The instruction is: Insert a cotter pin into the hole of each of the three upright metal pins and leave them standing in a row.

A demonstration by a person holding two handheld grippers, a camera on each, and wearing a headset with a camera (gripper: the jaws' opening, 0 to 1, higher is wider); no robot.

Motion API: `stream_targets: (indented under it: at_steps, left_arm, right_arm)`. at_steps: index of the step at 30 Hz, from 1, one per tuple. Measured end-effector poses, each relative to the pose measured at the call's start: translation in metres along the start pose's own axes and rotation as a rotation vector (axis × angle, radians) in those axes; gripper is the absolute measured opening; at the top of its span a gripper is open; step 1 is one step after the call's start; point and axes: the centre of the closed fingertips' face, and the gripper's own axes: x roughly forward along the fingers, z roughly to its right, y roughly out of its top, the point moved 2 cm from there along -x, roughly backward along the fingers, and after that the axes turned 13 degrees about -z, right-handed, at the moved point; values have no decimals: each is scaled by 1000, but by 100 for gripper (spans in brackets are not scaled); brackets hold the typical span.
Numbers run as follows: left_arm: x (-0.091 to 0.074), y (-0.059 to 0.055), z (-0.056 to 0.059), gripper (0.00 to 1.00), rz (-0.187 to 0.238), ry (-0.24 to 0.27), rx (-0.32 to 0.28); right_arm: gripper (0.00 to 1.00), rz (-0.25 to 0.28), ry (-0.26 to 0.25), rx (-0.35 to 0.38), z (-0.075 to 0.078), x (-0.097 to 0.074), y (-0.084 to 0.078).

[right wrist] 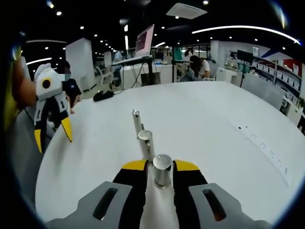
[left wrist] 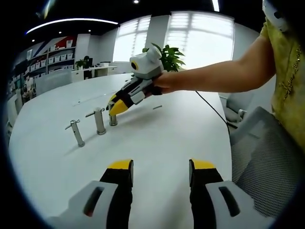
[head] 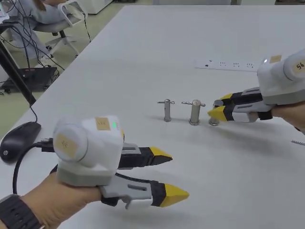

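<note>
Cotters [head: 187, 102] cross the middle pin [head: 194, 114] and far pin [head: 167, 112] beyond our right tongs [head: 215, 106], which clamp the near pin [right wrist: 162, 171], not yet cottered; left tongs [head: 180, 175] gape empty.

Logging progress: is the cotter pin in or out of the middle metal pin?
In. In the head view a thin cotter pin crosses the upright middle metal pin near its top, sticking out both sides.

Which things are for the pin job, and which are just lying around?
Job: thin metal pin, middle metal pin, gripped metal pin, two fitted cotter pins, left hand-held gripper, right hand-held gripper.
Lying about: power strip, mouse, chair.
</note>
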Motion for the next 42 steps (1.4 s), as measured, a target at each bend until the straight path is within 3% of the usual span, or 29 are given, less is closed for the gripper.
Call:
stream_targets:
  at_steps: [11,20,28,32,42]
  left_arm:
    - [-5,2,-8,63,32,32,-50]
    - [-9,4,-20,83,57,94,-100]
    - [-11,5,-25,95,67,122,-125]
    - [-12,6,-28,99,74,135,-137]
    - [-14,6,-29,100,79,144,-150]
  right_arm:
    - [21,-3,4,5,-2,1,-2]
    - [21,-4,0,7,-5,-1,-2]
    - [20,-3,-2,7,-6,-2,-1]
    - [19,-3,-6,10,-6,-2,-1]
    - [15,-1,-22,15,-2,-2,0]
